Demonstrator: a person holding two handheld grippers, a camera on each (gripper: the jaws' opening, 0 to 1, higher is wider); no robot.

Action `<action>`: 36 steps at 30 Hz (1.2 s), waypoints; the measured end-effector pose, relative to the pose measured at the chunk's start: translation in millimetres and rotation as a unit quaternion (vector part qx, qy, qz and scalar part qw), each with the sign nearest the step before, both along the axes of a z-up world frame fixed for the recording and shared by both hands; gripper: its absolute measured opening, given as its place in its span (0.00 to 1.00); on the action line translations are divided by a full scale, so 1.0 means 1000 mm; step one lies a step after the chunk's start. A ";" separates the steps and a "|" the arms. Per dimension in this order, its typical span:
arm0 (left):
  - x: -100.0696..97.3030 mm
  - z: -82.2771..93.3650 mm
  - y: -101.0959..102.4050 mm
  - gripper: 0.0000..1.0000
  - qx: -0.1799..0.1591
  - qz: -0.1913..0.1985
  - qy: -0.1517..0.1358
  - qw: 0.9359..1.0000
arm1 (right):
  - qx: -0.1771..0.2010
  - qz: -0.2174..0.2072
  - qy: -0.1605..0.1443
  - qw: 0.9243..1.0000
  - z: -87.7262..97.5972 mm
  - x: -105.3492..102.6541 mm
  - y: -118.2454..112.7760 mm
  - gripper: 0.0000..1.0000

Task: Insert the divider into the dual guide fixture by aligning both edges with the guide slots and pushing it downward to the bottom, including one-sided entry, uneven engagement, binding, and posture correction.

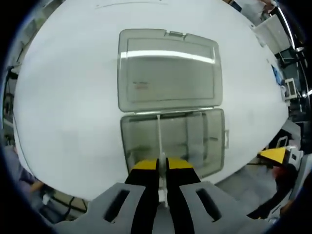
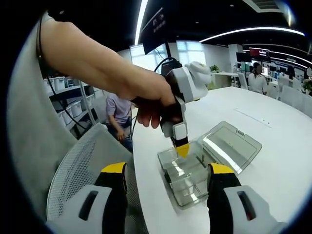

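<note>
Left gripper (image 1: 162, 165): jaws nearly closed, pinching the thin clear divider (image 1: 159, 141); divider stands upright inside the box (image 1: 173, 141)
Box: clear plastic, lid (image 1: 168, 70) folded open on the white table (image 1: 63, 97)
Right gripper (image 2: 168, 180): jaws wide apart, holding nothing, back from the box near the table edge

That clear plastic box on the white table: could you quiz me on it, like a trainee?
1. True or false: the hinged lid of the clear plastic compartment box lies open flat on the white table.
2. What do the left tongs pinch: A a thin clear divider, B a screw, C nothing?
3. Fill in: the right tongs are ____.

Key: 1 true; 2 A; 3 open.
</note>
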State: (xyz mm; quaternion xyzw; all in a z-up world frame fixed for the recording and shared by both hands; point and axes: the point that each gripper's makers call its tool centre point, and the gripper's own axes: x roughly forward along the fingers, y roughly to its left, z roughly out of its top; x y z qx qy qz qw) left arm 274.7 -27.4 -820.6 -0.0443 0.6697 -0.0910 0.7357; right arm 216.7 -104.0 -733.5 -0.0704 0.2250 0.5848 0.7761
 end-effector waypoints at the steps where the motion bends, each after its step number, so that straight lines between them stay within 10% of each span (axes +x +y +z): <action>1: 0.000 0.000 0.000 0.01 0.001 0.001 0.002 1.000 | 0.001 -0.001 0.000 1.000 0.000 0.000 0.000 0.63; 36: 0.001 -0.005 -0.002 0.01 0.011 -0.005 0.008 1.000 | 0.000 -0.004 0.010 1.000 -0.005 0.001 -0.004 0.65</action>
